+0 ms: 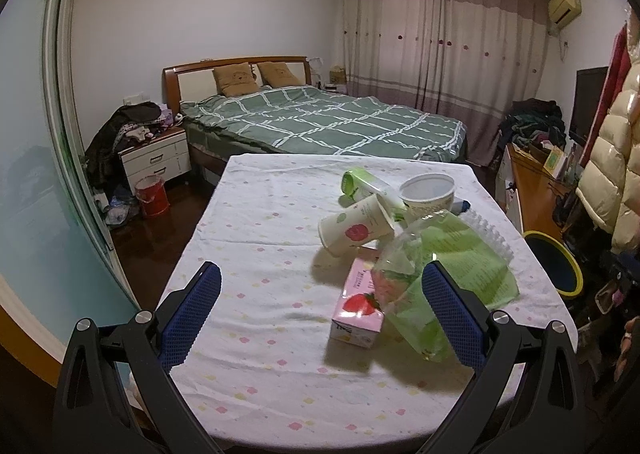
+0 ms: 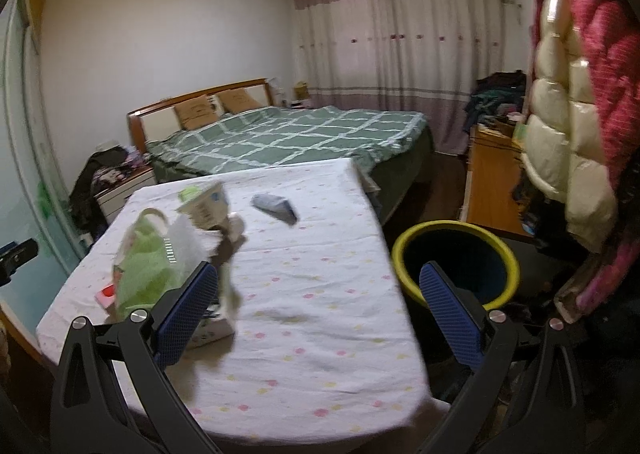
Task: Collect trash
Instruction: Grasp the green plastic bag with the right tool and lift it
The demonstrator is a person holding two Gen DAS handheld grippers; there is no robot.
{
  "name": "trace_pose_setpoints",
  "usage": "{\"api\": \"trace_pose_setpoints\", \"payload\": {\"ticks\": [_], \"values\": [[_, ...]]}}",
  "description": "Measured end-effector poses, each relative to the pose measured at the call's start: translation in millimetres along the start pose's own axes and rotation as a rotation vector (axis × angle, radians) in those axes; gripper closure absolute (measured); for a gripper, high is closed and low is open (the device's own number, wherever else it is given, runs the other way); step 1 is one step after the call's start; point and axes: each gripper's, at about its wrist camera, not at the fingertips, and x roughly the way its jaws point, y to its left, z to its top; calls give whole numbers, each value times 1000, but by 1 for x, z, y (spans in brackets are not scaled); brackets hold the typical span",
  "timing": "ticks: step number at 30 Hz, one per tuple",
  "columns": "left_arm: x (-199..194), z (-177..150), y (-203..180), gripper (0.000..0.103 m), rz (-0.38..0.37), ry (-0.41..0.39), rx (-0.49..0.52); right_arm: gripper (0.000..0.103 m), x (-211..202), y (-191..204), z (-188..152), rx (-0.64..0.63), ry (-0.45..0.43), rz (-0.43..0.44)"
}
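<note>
A pile of trash lies on the cloth-covered table (image 1: 260,238): a pink strawberry carton (image 1: 358,306), a paper cup on its side (image 1: 354,228), a white bowl (image 1: 428,192), a green-and-clear plastic bag (image 1: 448,266) and a green-and-white carton (image 1: 356,182). My left gripper (image 1: 320,290) is open above the table, the pink carton between its fingers. My right gripper (image 2: 320,290) is open over the table's right part, with the green bag (image 2: 144,274) and a white box (image 2: 212,330) by its left finger. A grey wrapper (image 2: 276,206) lies farther back.
A yellow-rimmed dark bin (image 2: 456,262) stands on the floor right of the table; it also shows in the left wrist view (image 1: 554,262). A bed (image 1: 320,122) lies behind the table. A nightstand (image 1: 156,158) and red bucket (image 1: 151,196) are far left. Coats (image 2: 572,134) hang at right.
</note>
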Motion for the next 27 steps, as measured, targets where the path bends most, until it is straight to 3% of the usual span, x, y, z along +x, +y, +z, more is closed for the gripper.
{"api": "trace_pose_setpoints", "payload": {"ticks": [8, 11, 21, 24, 26, 27], "values": [[12, 0, 15, 4, 21, 8, -16, 8, 46, 64, -9, -90, 115, 178], [17, -2, 19, 4, 18, 17, -20, 22, 61, 81, -12, -96, 144, 214], [31, -7, 23, 4, 4, 34, -26, 44, 81, 105, -17, -108, 226, 257], [33, -8, 22, 4, 4, 38, -26, 58, 82, 103, -18, -107, 241, 276], [34, -8, 23, 4, 4, 38, -27, 82, 81, 104, -20, -99, 251, 300], [33, -8, 23, 4, 5, 37, -26, 87, 79, 104, -19, -95, 250, 307]]}}
